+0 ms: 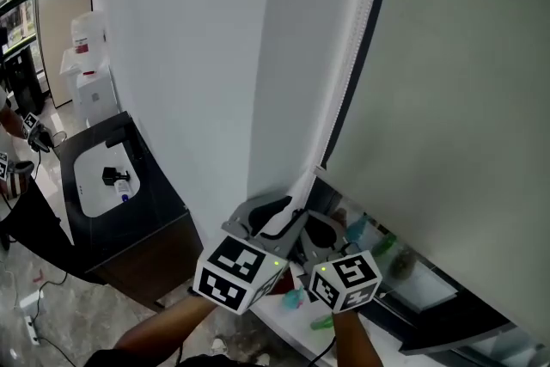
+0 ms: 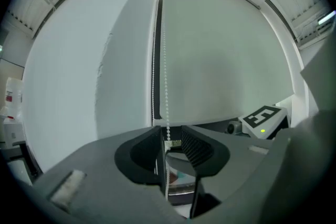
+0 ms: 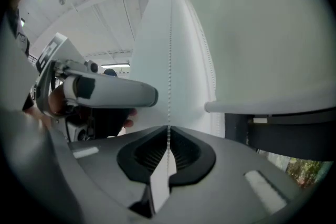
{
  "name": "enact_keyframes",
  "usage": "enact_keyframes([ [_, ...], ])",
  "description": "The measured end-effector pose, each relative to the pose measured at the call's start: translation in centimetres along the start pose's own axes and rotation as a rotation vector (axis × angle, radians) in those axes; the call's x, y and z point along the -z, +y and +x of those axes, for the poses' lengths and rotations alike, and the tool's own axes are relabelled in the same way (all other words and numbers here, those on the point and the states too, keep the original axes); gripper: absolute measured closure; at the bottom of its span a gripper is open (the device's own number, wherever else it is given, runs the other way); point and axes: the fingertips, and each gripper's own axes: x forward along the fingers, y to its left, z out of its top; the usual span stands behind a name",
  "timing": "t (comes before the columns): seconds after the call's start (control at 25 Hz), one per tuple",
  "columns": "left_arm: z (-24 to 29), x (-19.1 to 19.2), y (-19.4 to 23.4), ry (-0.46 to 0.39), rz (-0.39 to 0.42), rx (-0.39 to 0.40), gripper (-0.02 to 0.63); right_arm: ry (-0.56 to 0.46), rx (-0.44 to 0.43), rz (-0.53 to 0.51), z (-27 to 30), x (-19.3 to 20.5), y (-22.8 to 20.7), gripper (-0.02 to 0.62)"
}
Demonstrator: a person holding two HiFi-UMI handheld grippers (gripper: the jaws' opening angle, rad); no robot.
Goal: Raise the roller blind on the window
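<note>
The white roller blind (image 1: 447,99) hangs over the window, and its bottom bar (image 3: 273,106) sits a little above the sill. A white bead chain (image 1: 352,56) runs down the blind's left edge to both grippers. My left gripper (image 1: 271,219) is lower left of the blind. In the left gripper view its jaws (image 2: 170,136) stand open, and the bead chain (image 2: 166,86) passes loosely through the gap between them. My right gripper (image 1: 322,235) is just right of the left one. Its jaws (image 3: 168,147) are shut on the bead chain (image 3: 169,60), which rises taut from them.
A white wall pillar (image 1: 189,56) stands left of the window. Further left is a black counter (image 1: 150,185) with a white basin, and white containers (image 1: 90,64) stand behind it. Small teal and green objects (image 1: 369,232) lie on the sill under the blind.
</note>
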Motion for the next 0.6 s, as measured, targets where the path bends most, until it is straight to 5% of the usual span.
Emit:
enact_keyframes([
  [0.52, 2.0, -3.8, -1.4, -0.109, 0.045, 0.081, 0.483, 0.046, 0.074, -0.008, -2.8, 1.6, 0.6, 0.577],
  [0.6, 1.8, -4.4, -1.5, -0.133, 0.066, 0.08, 0.563, 0.047, 0.079, -0.011, -2.9, 1.6, 0.7, 0.577],
])
